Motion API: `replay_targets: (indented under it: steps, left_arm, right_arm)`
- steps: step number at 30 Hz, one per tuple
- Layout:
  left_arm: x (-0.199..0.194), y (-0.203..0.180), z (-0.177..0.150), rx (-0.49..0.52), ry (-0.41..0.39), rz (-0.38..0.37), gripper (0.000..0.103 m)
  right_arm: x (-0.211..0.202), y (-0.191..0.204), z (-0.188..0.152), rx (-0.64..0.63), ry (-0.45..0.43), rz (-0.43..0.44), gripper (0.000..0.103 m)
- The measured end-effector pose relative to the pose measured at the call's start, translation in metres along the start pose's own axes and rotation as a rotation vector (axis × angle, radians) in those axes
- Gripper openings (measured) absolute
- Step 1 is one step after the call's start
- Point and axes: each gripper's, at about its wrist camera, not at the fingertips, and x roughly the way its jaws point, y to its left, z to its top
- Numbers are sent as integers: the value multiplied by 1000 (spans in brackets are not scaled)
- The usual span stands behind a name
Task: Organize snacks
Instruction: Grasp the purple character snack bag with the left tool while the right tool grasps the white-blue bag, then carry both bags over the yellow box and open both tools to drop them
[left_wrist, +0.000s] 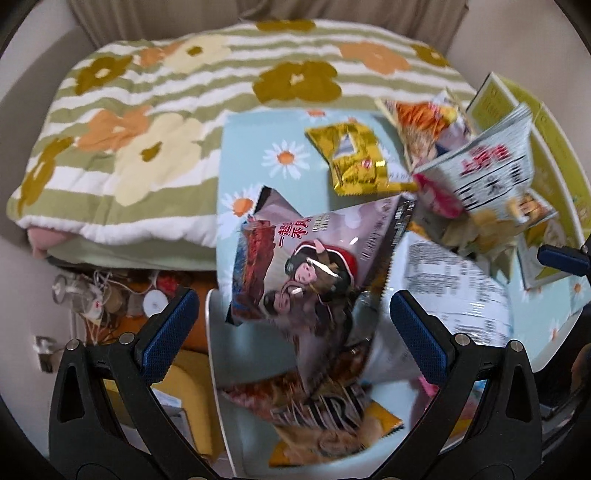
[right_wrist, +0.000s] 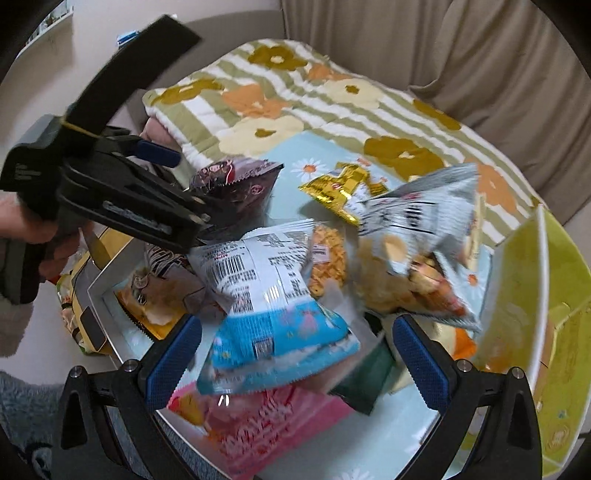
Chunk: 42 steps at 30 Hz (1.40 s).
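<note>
Both grippers, left (left_wrist: 291, 325) and right (right_wrist: 297, 350), stand wide open over the snack pile. Purple bag (left_wrist: 314, 266) lies between the left fingers, blue packet (right_wrist: 273, 295) between the right, ungripped.

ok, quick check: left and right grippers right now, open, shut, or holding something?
Left gripper: open, the purple snack bag lies between its fingers, not clamped.
Right gripper: open, holding nothing.

The right gripper (right_wrist: 295, 354) is hovering with jaws spread over a blue-and-white plastic snack bag (right_wrist: 273, 295), while the left gripper (right_wrist: 207, 225) is reaching among neighbouring packets.
</note>
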Motion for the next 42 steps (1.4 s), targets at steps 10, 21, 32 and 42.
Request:
replay_targets:
  steps: [10,21,32,42]
  left_arm:
    - [27,3,7,46,33,-55,76]
    - [21,13,6,28,3,-122,67]
    - [-25,21,12,-19,-100,-146,67]
    - [-100,4,26,-57,-250,-101,67]
  right_arm:
    - [30,7,16,-72,78,21,97]
    - [45,17,23,-109,122,62,58]
    - [12,21,28,-79,36,45,52]
    - [-54,4,26,-50,-114,84,51]
